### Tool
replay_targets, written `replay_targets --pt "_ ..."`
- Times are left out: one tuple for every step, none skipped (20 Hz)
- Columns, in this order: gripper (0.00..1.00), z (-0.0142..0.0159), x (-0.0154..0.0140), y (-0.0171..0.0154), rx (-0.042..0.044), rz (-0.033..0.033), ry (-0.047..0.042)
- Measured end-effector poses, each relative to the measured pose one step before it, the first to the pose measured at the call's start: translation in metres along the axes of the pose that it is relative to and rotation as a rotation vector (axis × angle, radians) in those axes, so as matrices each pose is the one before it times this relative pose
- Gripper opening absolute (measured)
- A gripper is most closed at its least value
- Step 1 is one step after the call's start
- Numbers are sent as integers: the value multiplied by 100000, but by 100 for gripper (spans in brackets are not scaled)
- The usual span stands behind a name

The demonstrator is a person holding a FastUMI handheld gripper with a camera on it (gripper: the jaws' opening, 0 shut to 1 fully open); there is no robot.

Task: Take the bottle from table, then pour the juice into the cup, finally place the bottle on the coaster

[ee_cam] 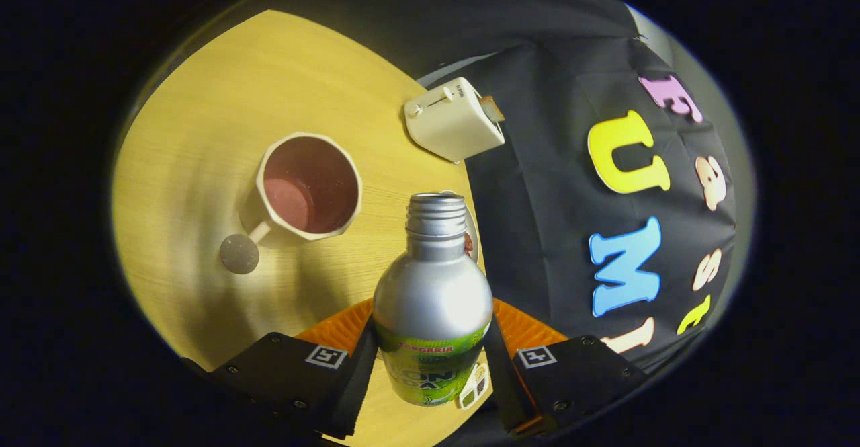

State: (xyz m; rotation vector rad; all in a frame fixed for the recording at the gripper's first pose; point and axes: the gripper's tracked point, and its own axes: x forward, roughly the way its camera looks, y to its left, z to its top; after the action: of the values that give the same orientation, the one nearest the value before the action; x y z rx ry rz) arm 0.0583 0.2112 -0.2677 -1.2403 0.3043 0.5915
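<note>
The gripper (430, 366) clamps both fingers against the sides of an uncapped silver bottle (432, 299), held tilted above a wooden table (201, 131). Beyond and left stands the cup (310, 188); farther right, a white toaster (455, 119).

You have a silver bottle (432, 286) with a green label, a beige cup (306, 188) dark red inside, a cream toaster (453, 119), and a yellow wood-grain table (222, 104).
</note>
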Motion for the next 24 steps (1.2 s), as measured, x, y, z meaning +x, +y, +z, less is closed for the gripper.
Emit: replay_targets --pt "77 -145 -94 -161 4942 354 -309" --pt "77 -342 0 -107 5074 321 -91" --pt "77 -186 -13 -88 5419 351 -319" --pt "77 -262 -113 -183 5388 502 -58" --pt "77 -248 -42 -303 5062 -41 217" --pt "77 -425 73 -390 5144 -408 115" --pt "77 -265 -107 -273 5269 -107 36" --pt "77 -188 27 -202 5816 404 -741" --pt "77 -97 -5 -412 6074 -399 -640" --pt "77 -193 -101 -317 6248 -321 -615" --pt "77 -132 -10 -486 6404 -927 -808" --pt "77 110 -45 -413 6058 210 -1038" --pt "77 84 -106 -359 5483 -482 -1313" --pt "77 99 -268 -344 4489 -695 -2011" --pt "77 324 -247 -523 4560 -1094 -2538" --pt "77 420 -51 -750 4652 -1129 -1905" --pt "77 247 -97 -573 5050 -813 -1819" --pt "77 295 -214 -526 5210 -188 -2355" --pt "77 537 -238 -170 4575 571 -2912" --pt "77 578 -133 -130 3313 514 -2708" --pt "77 650 -199 -205 2749 565 -2841" --pt "77 553 -344 -144 2403 434 -2452" --pt "77 504 -158 -170 2114 762 -2229" --pt "77 194 3 -90 1224 456 -1492"
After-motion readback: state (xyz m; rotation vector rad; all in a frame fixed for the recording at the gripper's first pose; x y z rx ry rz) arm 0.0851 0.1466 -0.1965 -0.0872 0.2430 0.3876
